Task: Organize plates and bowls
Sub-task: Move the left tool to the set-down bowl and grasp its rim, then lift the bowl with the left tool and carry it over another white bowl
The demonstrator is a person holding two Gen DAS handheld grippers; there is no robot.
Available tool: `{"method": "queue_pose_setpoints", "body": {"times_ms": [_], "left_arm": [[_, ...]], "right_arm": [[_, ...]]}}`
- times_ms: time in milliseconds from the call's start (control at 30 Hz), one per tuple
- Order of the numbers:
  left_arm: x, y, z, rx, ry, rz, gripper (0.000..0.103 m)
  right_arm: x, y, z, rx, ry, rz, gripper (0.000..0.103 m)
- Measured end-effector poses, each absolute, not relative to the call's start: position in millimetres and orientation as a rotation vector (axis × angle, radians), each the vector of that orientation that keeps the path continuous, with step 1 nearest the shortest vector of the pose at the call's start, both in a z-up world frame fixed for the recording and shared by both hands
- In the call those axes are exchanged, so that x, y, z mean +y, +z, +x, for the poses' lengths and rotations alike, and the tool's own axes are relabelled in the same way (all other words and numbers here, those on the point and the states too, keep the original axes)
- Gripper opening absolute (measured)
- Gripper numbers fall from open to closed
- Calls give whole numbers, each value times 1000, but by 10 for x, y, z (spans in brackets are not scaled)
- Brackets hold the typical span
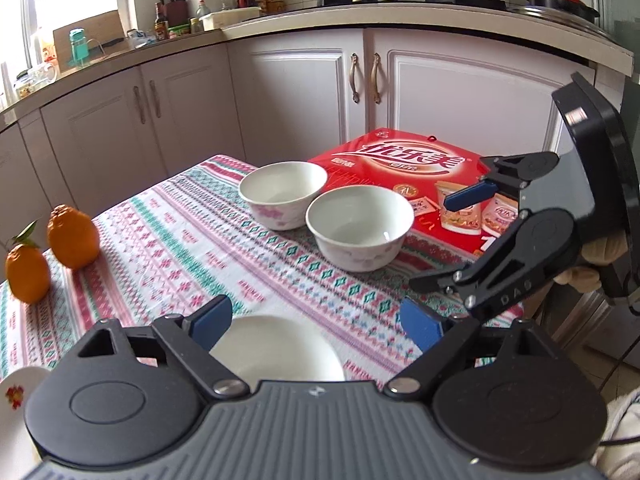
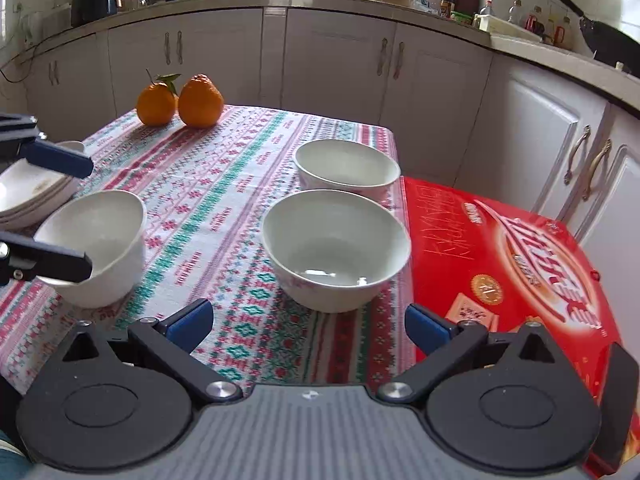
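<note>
Three white bowls stand on the patterned tablecloth (image 2: 224,184). The near-left bowl (image 2: 100,240) lies below and between the fingers of my left gripper (image 2: 89,218), which is open; its pads do not press on the bowl. In the left wrist view that bowl (image 1: 276,348) shows under my left gripper (image 1: 316,322), with a wide gap at the right pad. Two more bowls (image 2: 336,248) (image 2: 348,168) sit side by side near the table's right edge. My right gripper (image 2: 310,326) is open and empty just short of the nearer one. A stack of white plates (image 2: 28,196) rests at the far left.
Two oranges (image 2: 180,100) sit at the table's far corner. A red carton (image 2: 500,264) lies against the table's right edge, close to the two bowls. Kitchen cabinets (image 2: 340,68) and a cluttered counter run behind the table. A flowered plate (image 1: 16,396) shows at the lower left.
</note>
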State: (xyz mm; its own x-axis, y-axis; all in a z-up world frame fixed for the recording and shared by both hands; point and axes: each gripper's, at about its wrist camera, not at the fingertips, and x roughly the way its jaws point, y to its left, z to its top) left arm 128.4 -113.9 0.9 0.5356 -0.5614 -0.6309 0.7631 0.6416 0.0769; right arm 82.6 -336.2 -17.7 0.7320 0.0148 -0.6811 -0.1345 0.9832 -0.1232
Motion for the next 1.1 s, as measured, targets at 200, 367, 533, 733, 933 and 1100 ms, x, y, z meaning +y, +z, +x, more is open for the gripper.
{"method": "queue_pose_setpoints", "body": {"times_ms": [200, 367, 533, 733, 933, 1100], "left_arm": [[-1469, 5, 1505, 627, -830, 344, 91], [-1740, -51, 1704, 668, -846, 319, 91], [-1930, -172, 1937, 727, -841, 307, 89], [-2109, -274, 2153, 772, -843, 300, 80], [-2225, -324, 2292, 802, -854, 287, 72], [-2303, -355, 2351, 817, -858, 304, 67]], "right_arm": [[-3451, -218, 868, 733, 83, -185, 103], [-3523, -259, 929, 718, 106, -183, 103], [-3609, -311, 1006, 719, 130, -153, 102], [-3660, -348, 1077, 720, 171, -127, 97], [-3676, -352, 1143, 723, 200, -118, 86], [-3671, -343, 1159, 716, 214, -138, 84]]}}
